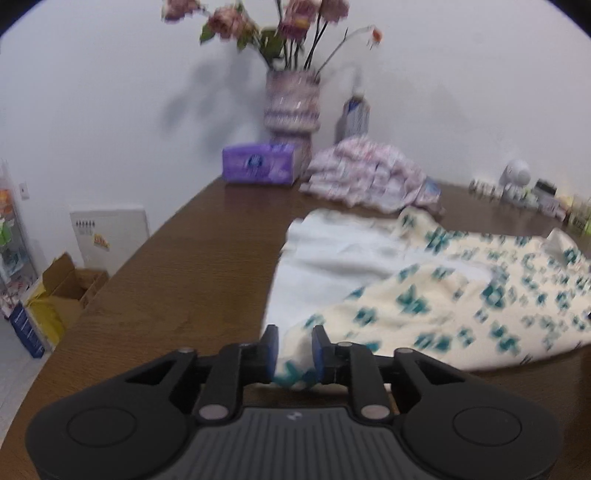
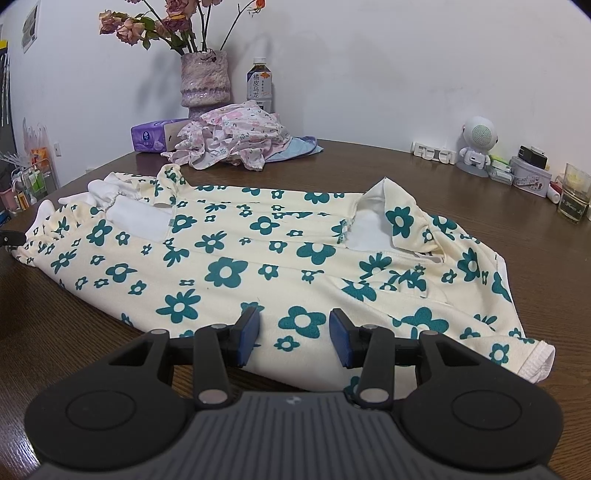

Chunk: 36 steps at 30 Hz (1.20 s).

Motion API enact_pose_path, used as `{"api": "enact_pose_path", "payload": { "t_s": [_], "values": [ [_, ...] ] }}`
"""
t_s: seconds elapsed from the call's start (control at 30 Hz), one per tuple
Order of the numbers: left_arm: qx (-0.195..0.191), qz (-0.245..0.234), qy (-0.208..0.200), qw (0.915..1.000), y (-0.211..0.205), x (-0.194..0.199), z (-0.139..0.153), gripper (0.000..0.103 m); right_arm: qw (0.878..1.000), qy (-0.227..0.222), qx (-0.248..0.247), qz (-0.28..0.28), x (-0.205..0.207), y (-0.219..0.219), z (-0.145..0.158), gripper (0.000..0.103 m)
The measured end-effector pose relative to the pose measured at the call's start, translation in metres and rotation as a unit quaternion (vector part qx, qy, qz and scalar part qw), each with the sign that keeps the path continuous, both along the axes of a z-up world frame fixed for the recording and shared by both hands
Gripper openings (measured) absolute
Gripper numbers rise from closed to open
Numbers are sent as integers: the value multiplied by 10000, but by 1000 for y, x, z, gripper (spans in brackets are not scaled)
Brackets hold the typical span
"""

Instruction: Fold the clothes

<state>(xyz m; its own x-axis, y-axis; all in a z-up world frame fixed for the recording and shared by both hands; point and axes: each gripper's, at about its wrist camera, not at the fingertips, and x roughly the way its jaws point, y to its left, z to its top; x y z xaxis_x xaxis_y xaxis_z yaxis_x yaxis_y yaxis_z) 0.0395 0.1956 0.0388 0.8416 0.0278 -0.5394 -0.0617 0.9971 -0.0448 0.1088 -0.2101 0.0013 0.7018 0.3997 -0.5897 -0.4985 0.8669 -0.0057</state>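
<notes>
A brown wooden table (image 2: 369,177) stands against a white wall, and a cream garment printed with teal flowers (image 2: 236,258) lies spread flat across its middle, with white lining showing at the openings. At the garment's left end, the left gripper (image 1: 294,338) has its blue-padded fingers pinched onto a bunched corner of the flowered cloth, which fills the narrow gap between them; the left wrist view is blurred by motion. At the back left of the table sits a purple tissue box (image 2: 149,136), and just right of it a lilac textured vase (image 2: 204,79) holds dried pink roses (image 2: 147,22). In front of the vase lies a crumpled heap of pink patterned clothes (image 2: 236,134), with a drink bottle (image 2: 259,85) standing behind it by the wall. Near the front edge, the right gripper (image 2: 294,334) hangs just over the garment's near hem with its fingers spread apart, grasping nothing. Far right along the wall stand a small white robot figurine (image 2: 477,147), a tin and a glass jar (image 2: 573,194).
</notes>
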Motion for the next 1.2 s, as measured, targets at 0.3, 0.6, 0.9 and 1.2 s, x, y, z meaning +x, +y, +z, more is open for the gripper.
{"api": "enact_pose_path", "payload": {
  "t_s": [0.3,0.6,0.9,1.2],
  "values": [
    [-392,-1140,-145,9926,-93,25,3,39,10000,-4,-6,4,0,0,0,42],
    [-500,-1114,262,9922,-129,42,-20,44,10000,-18,-29,11,0,1,0,42],
    [-514,-1125,260,9920,-128,41,-22,47,10000,56,68,-40,3,-3,-1,46],
    [-526,-1156,252,9916,-128,41,-21,50,10000,19,11,-44,2,-1,0,46]
  ]
}}
